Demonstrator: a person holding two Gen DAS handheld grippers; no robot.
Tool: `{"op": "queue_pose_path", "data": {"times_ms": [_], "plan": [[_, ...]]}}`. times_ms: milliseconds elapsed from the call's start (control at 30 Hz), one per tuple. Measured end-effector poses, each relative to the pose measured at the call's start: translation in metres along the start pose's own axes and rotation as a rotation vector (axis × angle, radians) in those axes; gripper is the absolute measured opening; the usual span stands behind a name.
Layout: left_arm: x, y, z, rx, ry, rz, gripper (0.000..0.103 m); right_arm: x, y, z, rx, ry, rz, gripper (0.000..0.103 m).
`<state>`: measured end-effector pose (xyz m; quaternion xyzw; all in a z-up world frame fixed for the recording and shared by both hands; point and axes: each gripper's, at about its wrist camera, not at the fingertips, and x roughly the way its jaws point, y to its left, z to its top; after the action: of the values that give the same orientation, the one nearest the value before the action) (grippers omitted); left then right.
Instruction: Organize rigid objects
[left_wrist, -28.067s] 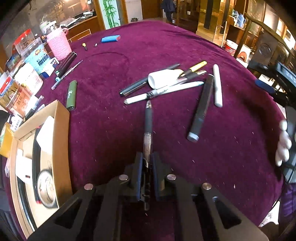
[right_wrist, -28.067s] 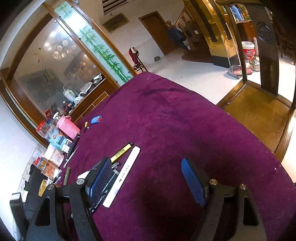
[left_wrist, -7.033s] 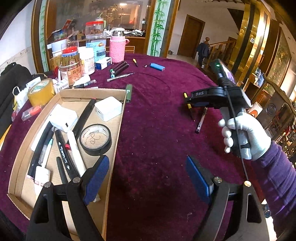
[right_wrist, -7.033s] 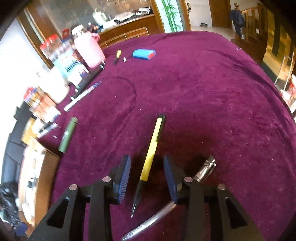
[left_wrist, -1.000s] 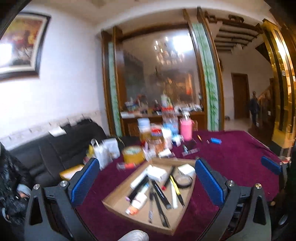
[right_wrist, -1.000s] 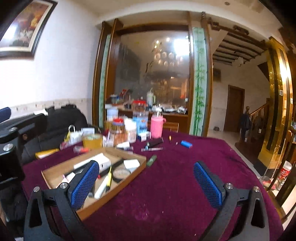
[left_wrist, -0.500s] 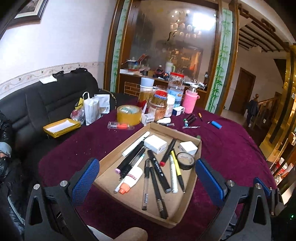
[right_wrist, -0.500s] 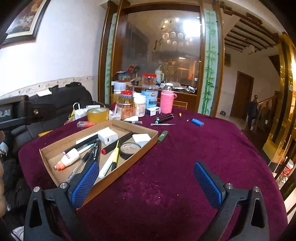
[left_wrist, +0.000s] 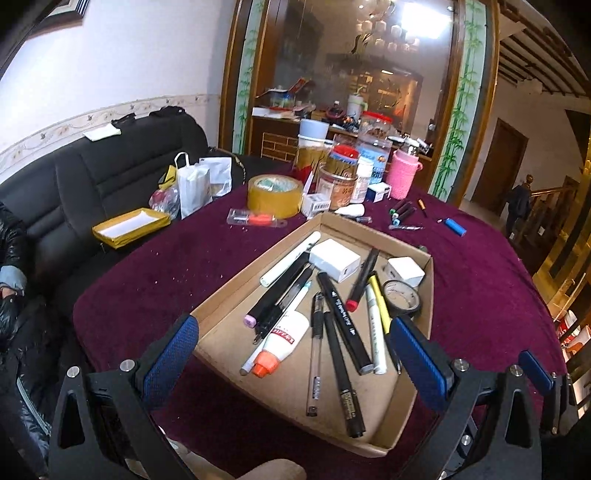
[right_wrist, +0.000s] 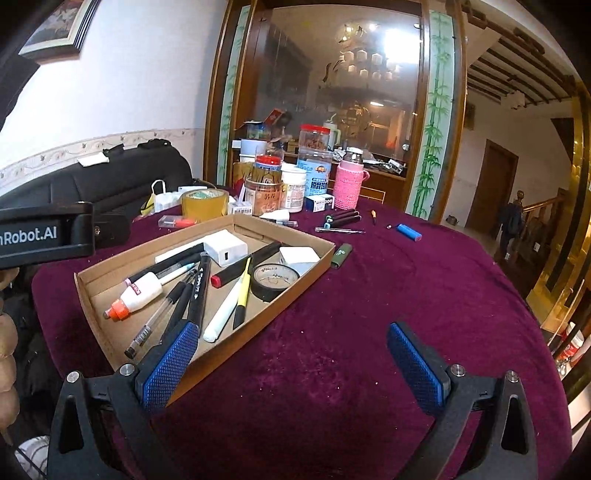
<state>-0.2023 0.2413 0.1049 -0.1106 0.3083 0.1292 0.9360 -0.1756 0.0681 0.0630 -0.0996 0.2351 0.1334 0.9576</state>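
Two handheld grippers hang above a round table (right_wrist: 369, 314) draped in purple cloth, both with fingers spread wide and holding nothing. The left gripper (left_wrist: 291, 354) hovers over the near end of a shallow cardboard tray (left_wrist: 428, 295); the right gripper (right_wrist: 291, 362) hangs over bare cloth just right of the tray (right_wrist: 295, 284), its left pad overlapping the tray's near edge in the view.

The tray lies on the table's left half and holds the gathered items. A glue bottle (left_wrist: 284, 339) with an orange cap lies near the middle, beside a clear pen (left_wrist: 314, 350) and several black markers (left_wrist: 343, 325). A yellow pen (left_wrist: 378, 299) and a white marker (left_wrist: 375, 332) lie side by side toward the right wall, next to a roll of black tape (left_wrist: 402, 297). Two white chargers (left_wrist: 334, 259) sit at the far end, and a long white marker (left_wrist: 290, 264) runs along the left side.

Outside the tray, a green lighter (right_wrist: 341, 255) lies against its far right corner. Farther back on the cloth are a blue lighter (right_wrist: 409, 232), a few dark markers (right_wrist: 341, 218) and a thin pen (right_wrist: 340, 230). Jars, a roll of brown tape (right_wrist: 204, 202) and a pink-sleeved bottle (right_wrist: 349, 182) crowd the table's far edge. A black sofa (left_wrist: 92, 184) stands to the left.
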Motion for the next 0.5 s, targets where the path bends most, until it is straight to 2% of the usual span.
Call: {"op": "queue_pose_path", "data": {"times_ms": [233,500], "plan": [[0.012,0.0,-0.002,0.008,0.034,0.006,0.103,0.006,0.006,0.001,-0.028,0.032,-0.019,0.103],[0.021,-0.002,-0.006,0.018,0.068,0.004,0.103,0.018,0.013,0.022,-0.108,0.084,-0.068,0.103]]}}
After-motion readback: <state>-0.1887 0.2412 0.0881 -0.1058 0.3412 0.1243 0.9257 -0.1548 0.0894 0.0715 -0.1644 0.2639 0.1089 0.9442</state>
